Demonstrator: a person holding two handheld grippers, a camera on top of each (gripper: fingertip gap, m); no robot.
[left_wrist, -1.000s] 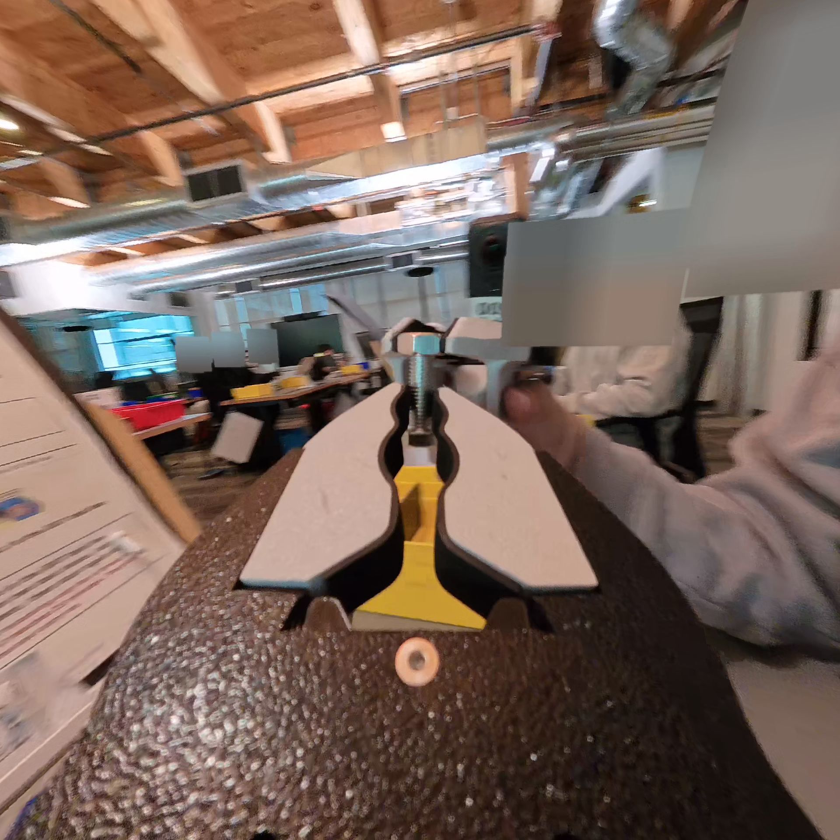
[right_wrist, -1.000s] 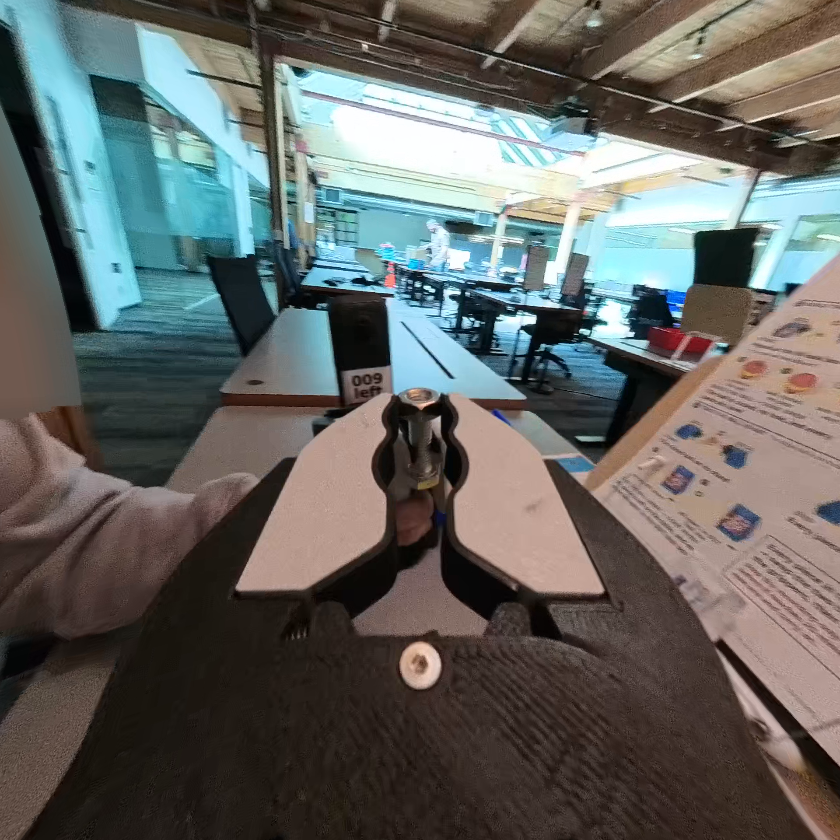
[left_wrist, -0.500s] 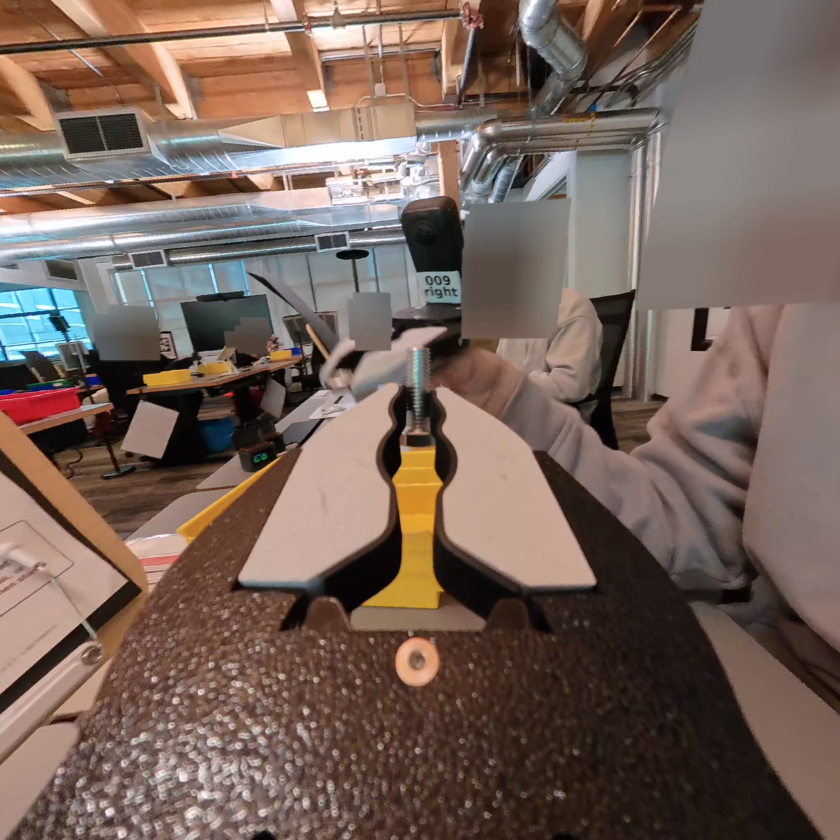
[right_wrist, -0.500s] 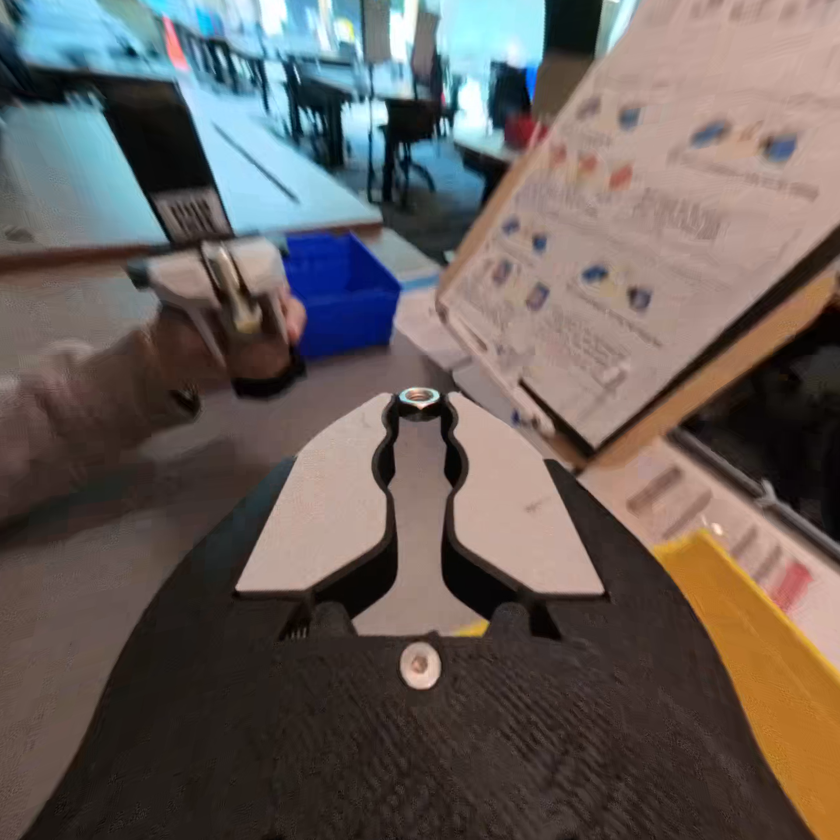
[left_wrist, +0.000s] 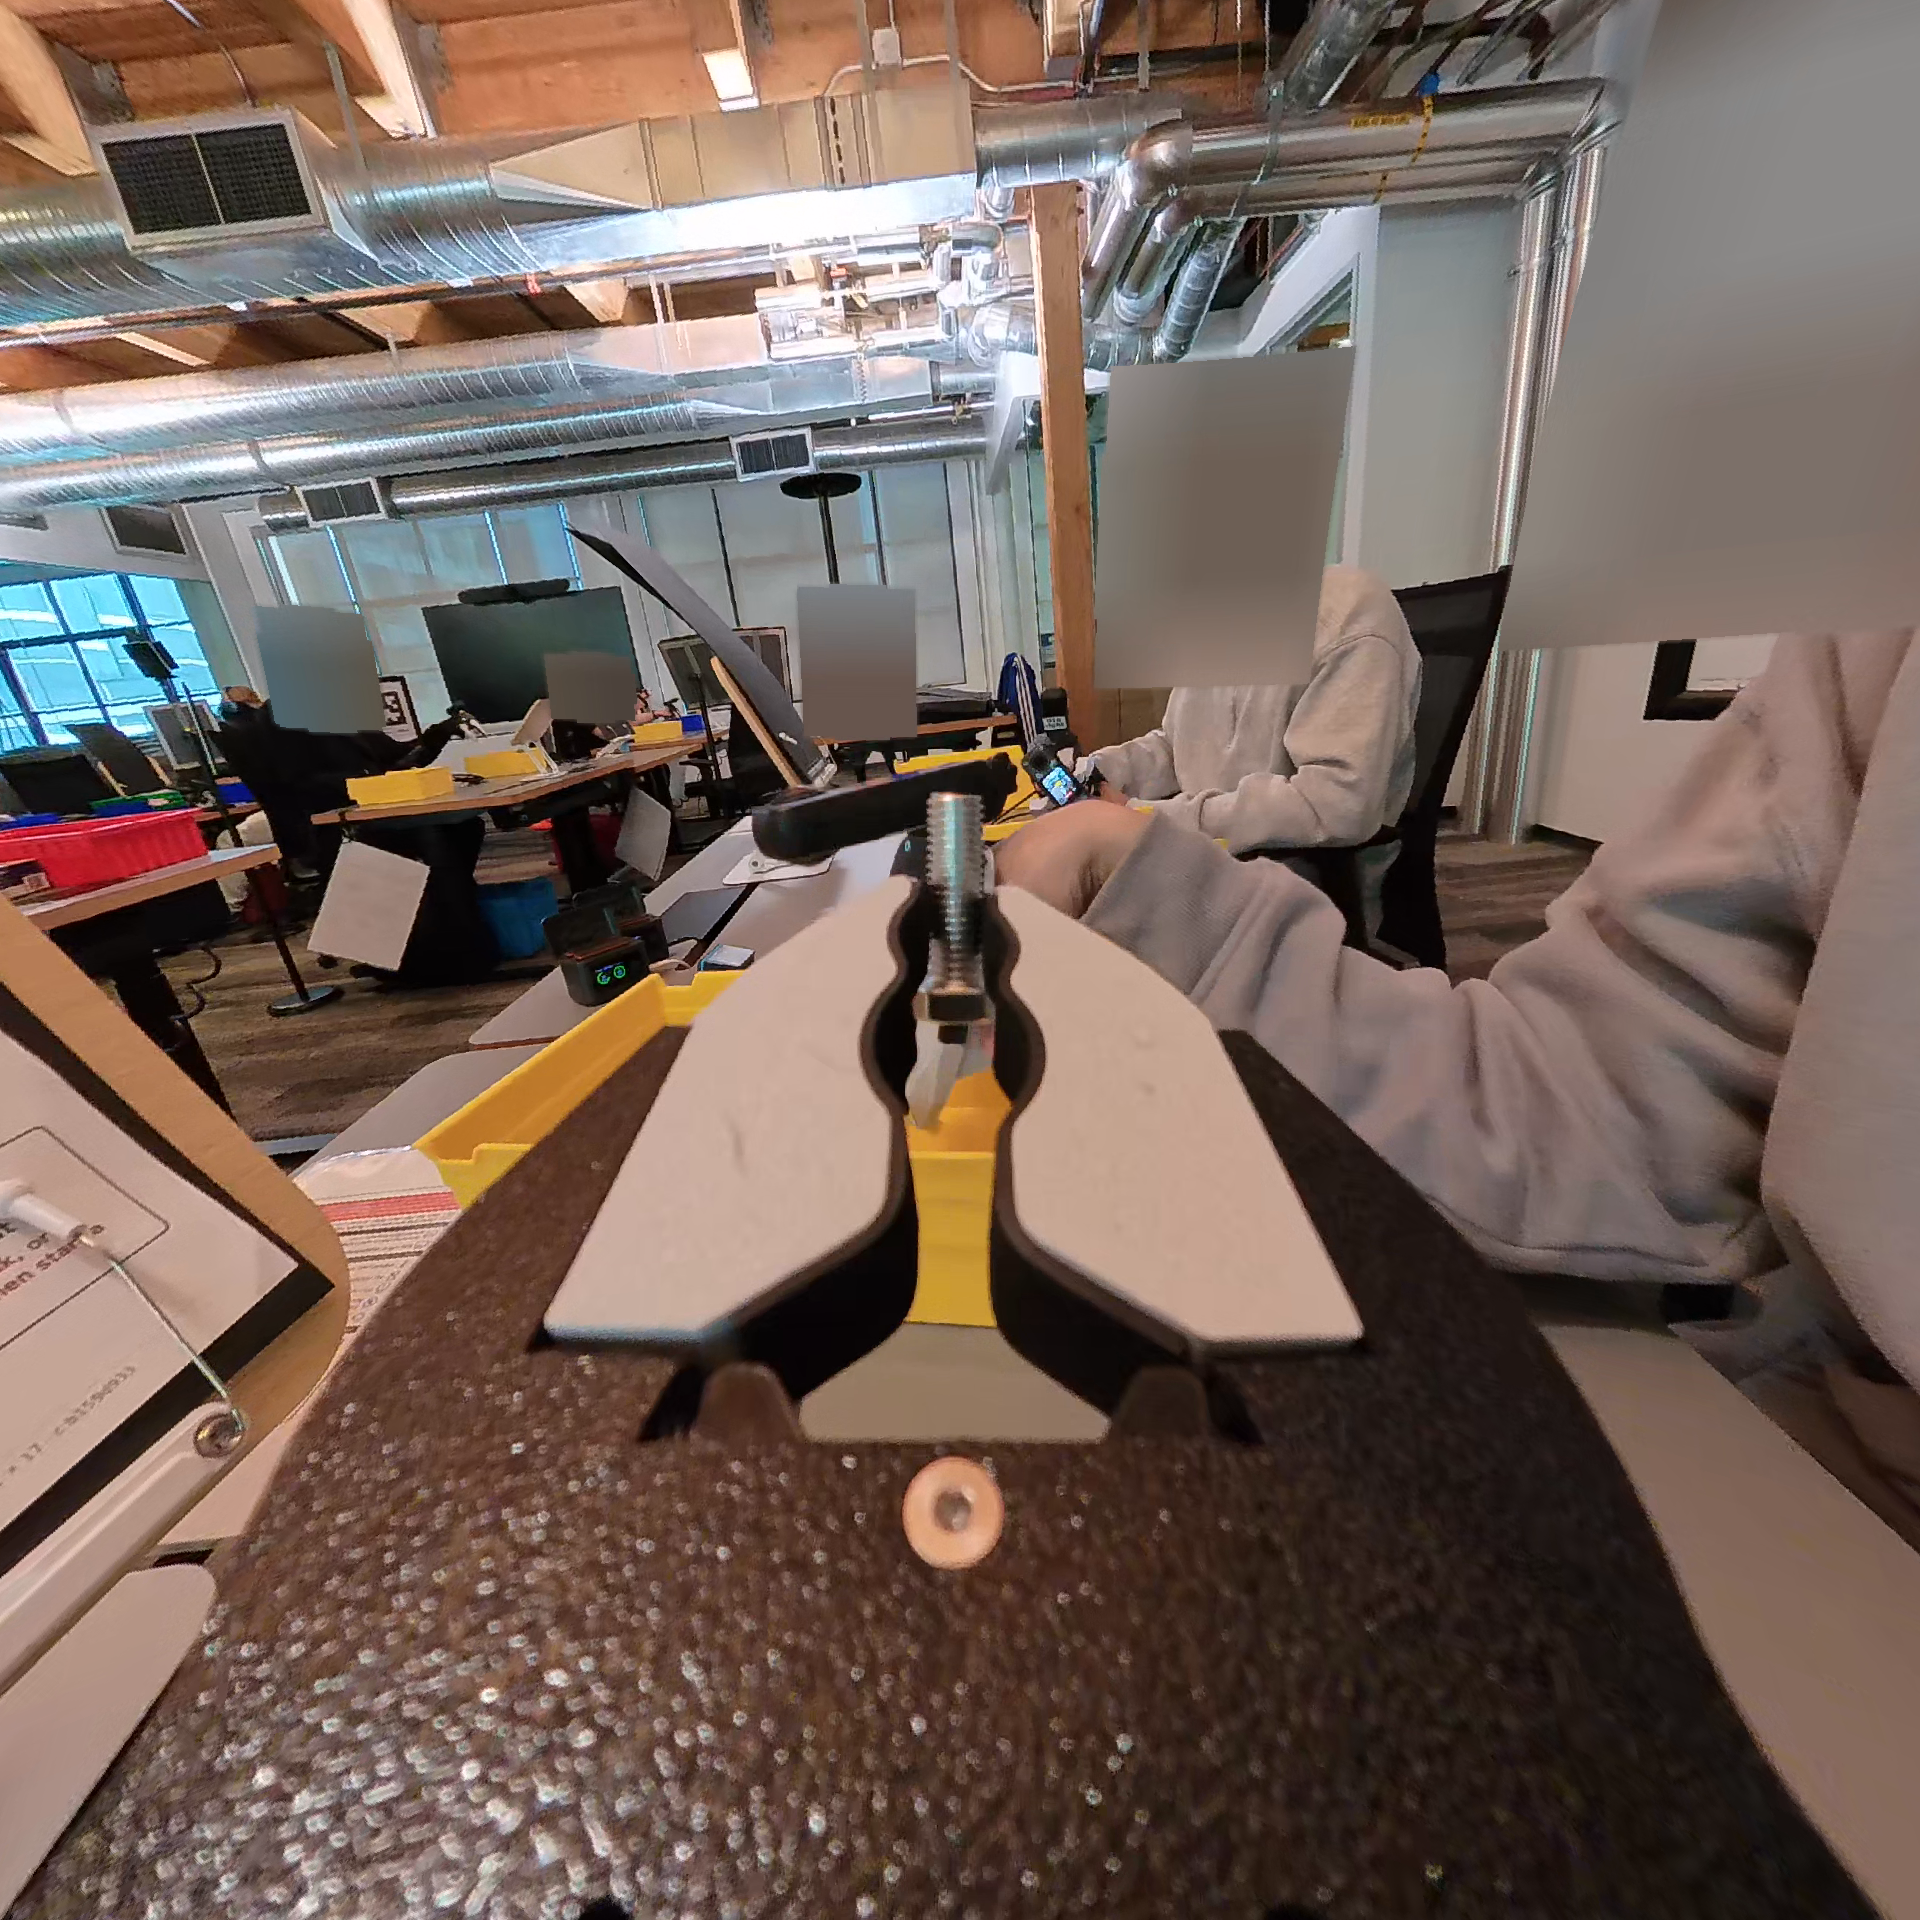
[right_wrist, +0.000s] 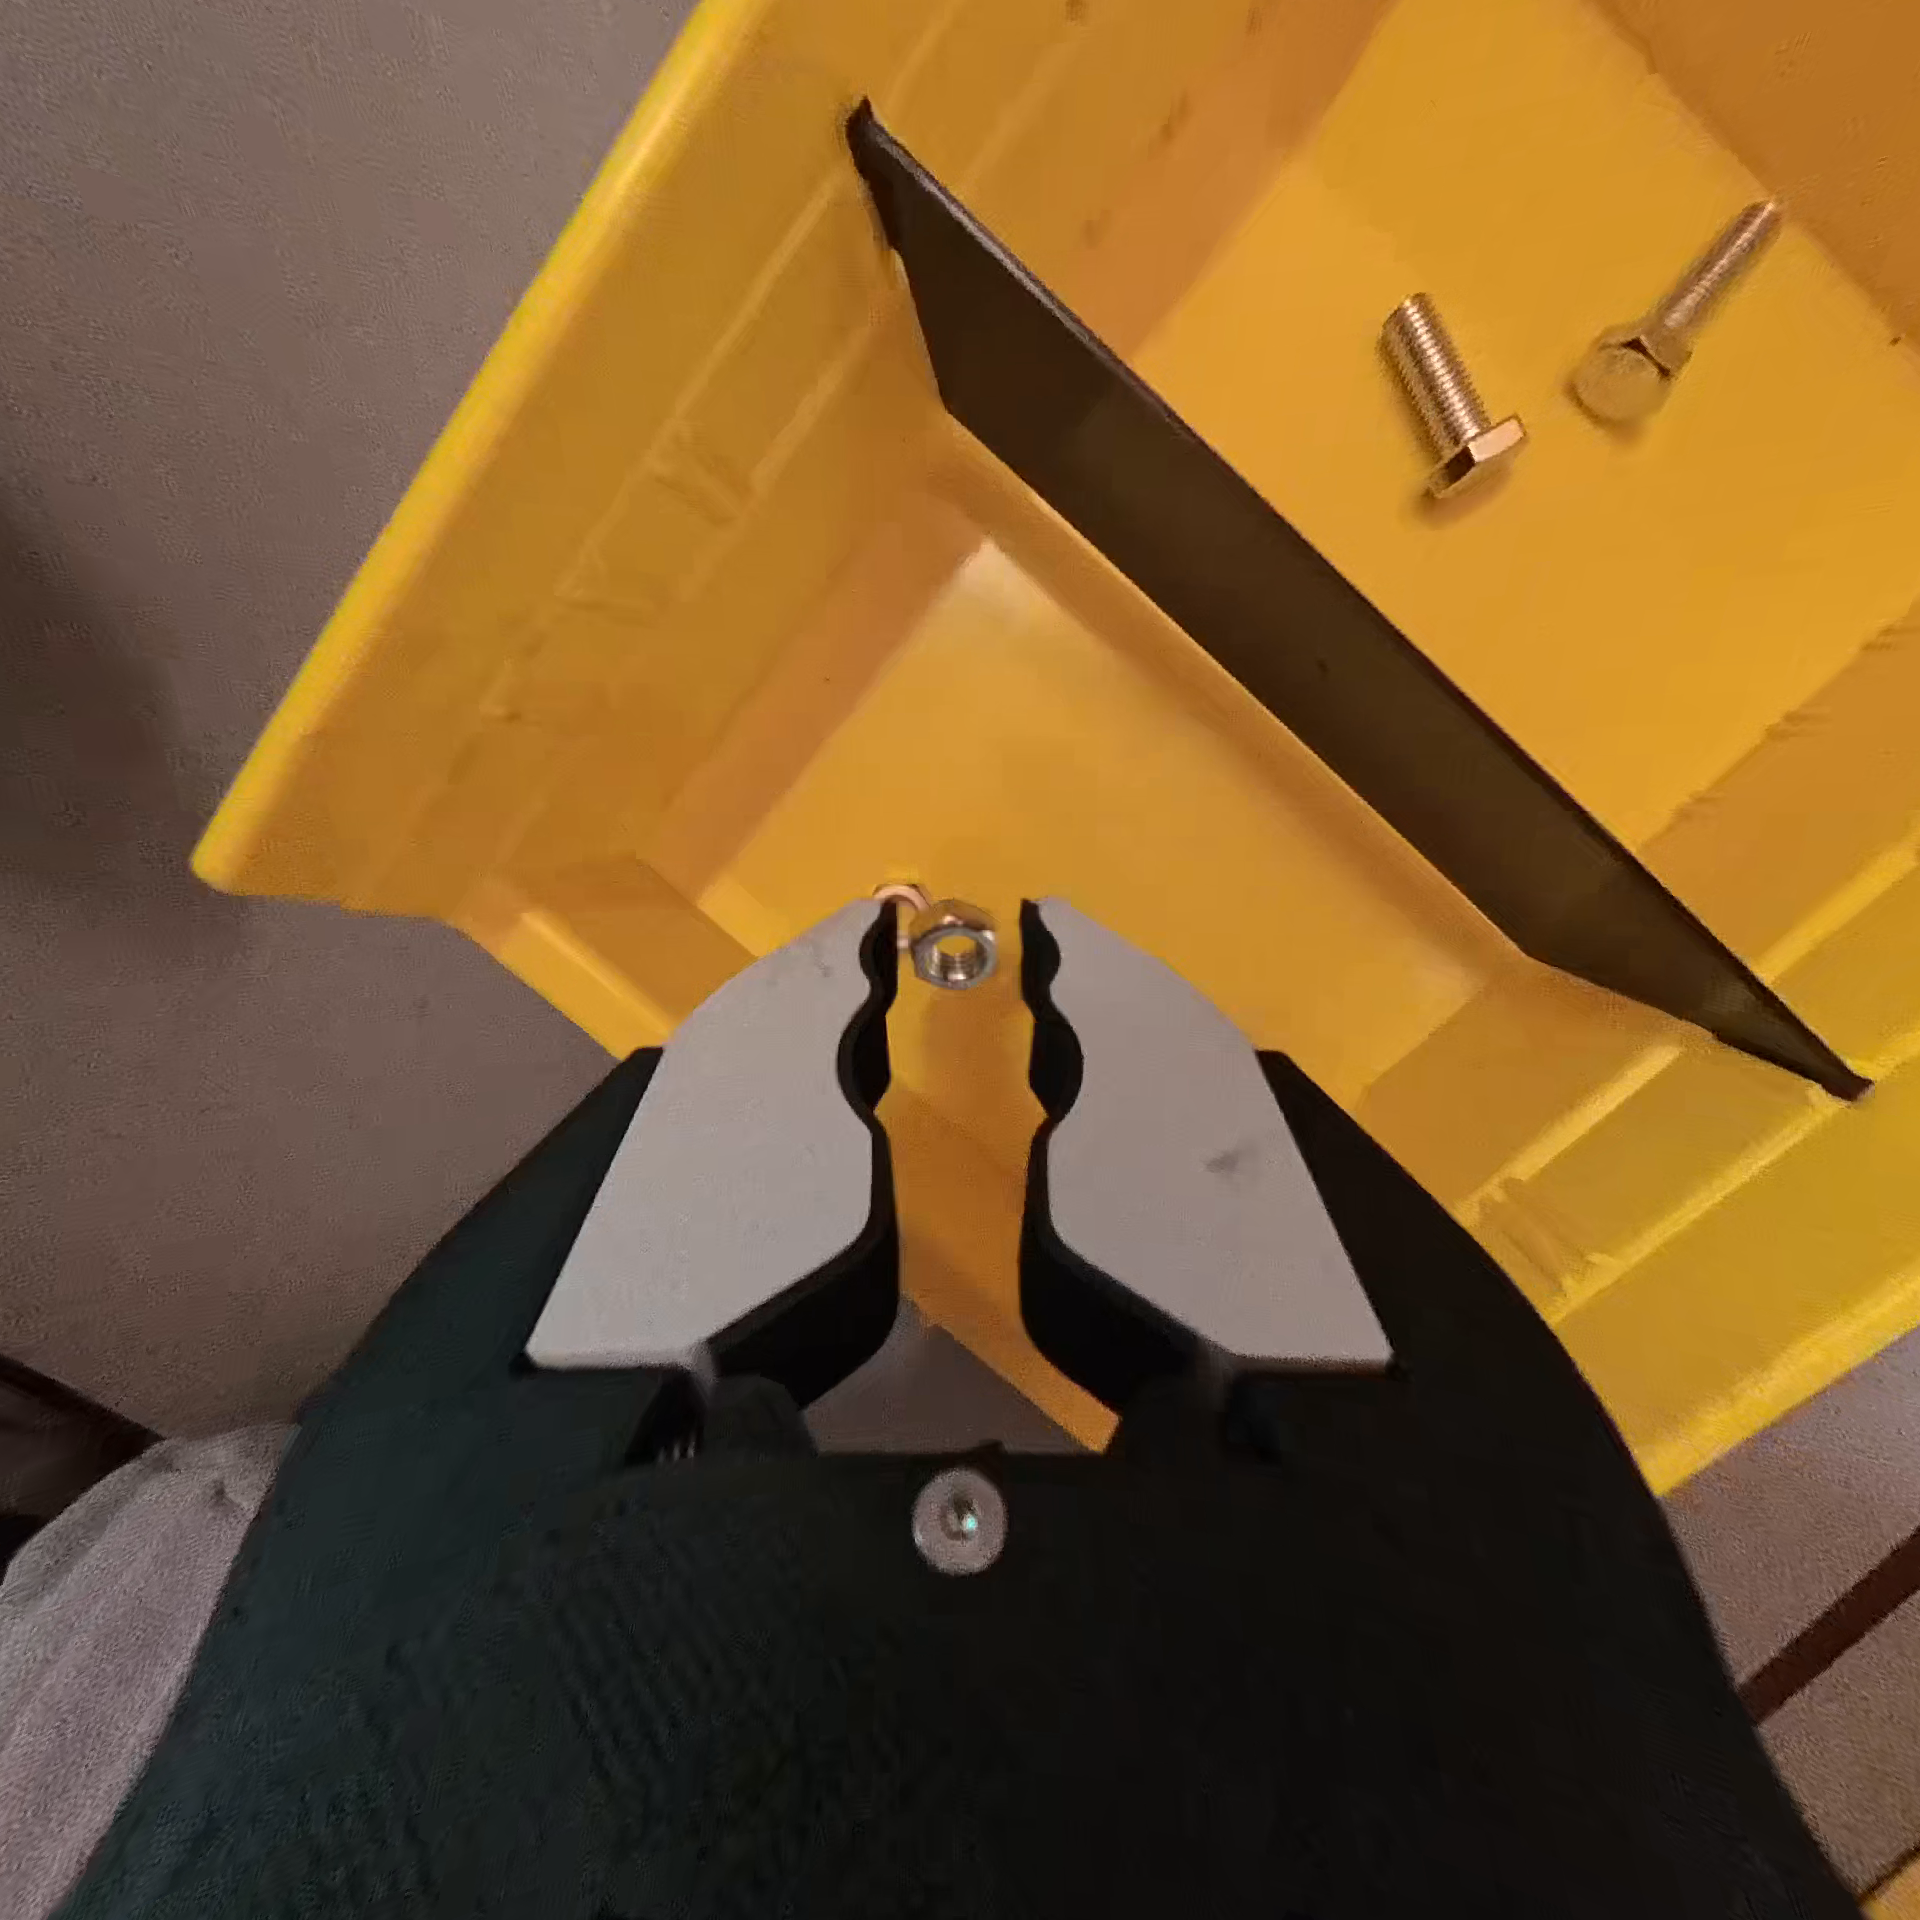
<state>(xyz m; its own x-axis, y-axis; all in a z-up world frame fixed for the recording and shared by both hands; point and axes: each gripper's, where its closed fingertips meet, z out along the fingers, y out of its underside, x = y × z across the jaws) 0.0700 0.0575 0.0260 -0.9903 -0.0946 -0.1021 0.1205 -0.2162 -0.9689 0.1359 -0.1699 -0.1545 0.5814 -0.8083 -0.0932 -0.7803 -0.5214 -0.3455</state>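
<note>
My left gripper (left_wrist: 951, 883) is shut on a silver bolt (left_wrist: 954, 883). The bolt's threaded end sticks out past the fingertips and its hex head sits between the fingers. My right gripper (right_wrist: 951, 920) points down into a corner compartment of a yellow bin (right_wrist: 582, 582) and is open. A small silver nut (right_wrist: 951, 954) lies between its fingertips with a gap on each side. A second small ring-shaped metal piece (right_wrist: 896, 902) lies by the left fingertip. In the left wrist view a hand (left_wrist: 1060, 862) holds the right gripper over the yellow bin (left_wrist: 540, 1101).
A black divider (right_wrist: 1299, 582) splits the bin; two bolts (right_wrist: 1449, 400) (right_wrist: 1652, 322) lie in the far compartment. A clipboard with a printed sheet (left_wrist: 104, 1226) stands at the left. A person in a grey hoodie (left_wrist: 1288, 748) sits behind. Grey tabletop (right_wrist: 208, 416) surrounds the bin.
The right gripper held the nut at its fingertips, swung down over the yellow bin and opened; the nut now lies free between the fingers. The left gripper still holds the bolt.
</note>
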